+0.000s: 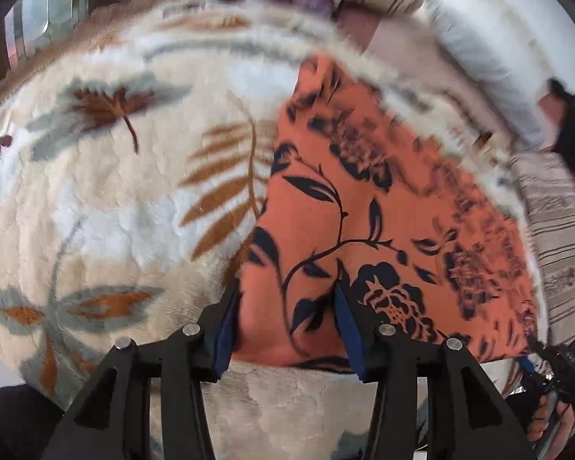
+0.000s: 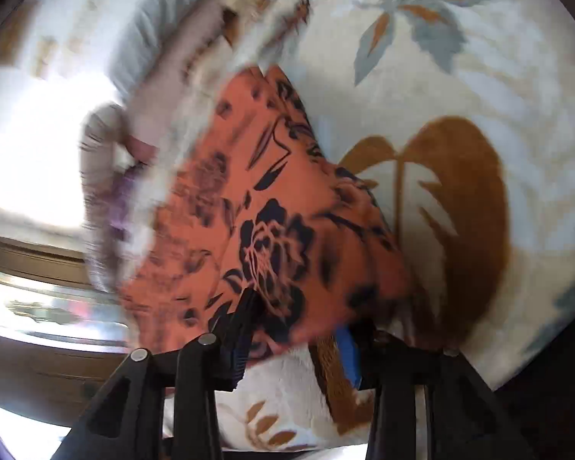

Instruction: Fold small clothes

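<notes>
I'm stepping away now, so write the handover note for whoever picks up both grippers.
Left gripper: jaws apart, straddling the near edge of the orange floral garment; grip not clear.
Right gripper: jaws apart at the same garment's near edge; grip not clear.
Garment lies on the leaf-print blanket, apparently doubled over; the views are blurred.
Left: confirm the fold, finish and flatten it.

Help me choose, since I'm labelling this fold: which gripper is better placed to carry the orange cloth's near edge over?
Probably left. The left gripper has the orange floral cloth squarely between its open jaws; the right gripper only straddles a corner, blurred.
</notes>
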`<state>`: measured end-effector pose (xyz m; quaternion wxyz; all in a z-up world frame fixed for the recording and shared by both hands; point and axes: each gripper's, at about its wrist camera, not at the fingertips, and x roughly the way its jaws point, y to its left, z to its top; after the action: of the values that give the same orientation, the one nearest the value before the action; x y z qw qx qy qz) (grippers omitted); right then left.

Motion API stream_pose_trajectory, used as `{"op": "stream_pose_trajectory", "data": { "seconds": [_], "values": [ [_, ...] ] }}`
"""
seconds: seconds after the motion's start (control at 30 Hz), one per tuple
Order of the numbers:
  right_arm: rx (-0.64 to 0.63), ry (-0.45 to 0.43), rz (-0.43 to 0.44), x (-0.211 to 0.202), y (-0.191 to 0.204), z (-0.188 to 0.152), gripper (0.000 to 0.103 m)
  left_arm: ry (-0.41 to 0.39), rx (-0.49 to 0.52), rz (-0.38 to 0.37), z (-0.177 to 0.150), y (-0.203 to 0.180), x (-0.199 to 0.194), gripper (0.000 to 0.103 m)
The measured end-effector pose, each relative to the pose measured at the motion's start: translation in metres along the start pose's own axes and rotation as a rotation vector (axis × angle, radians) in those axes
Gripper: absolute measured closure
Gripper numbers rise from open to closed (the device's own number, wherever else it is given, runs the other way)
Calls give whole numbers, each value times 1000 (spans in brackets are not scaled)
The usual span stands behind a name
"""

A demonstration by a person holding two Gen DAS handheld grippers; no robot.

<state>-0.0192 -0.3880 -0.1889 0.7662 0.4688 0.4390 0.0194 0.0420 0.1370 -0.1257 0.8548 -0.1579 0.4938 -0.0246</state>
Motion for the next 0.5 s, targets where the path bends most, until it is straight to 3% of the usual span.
{"op": "stream_pose_trajectory", "data": {
  "seconds": [0.07,0.23,0.4,0.5],
  "values": [
    [-64,-41,-86,-26,9,-1,48,-28,-29,63,8,3,-15,38],
    [-245,-180,-119,-60,51,37,48,-97,1,43,45,-3,-23,38],
    [-429,-100,-150,7,95,106,48,-55,45,7,69,-22,12,38],
    [-471,-39,-236,47,99,129,49,-30,51,6,72,-27,24,38]
  ]
}}
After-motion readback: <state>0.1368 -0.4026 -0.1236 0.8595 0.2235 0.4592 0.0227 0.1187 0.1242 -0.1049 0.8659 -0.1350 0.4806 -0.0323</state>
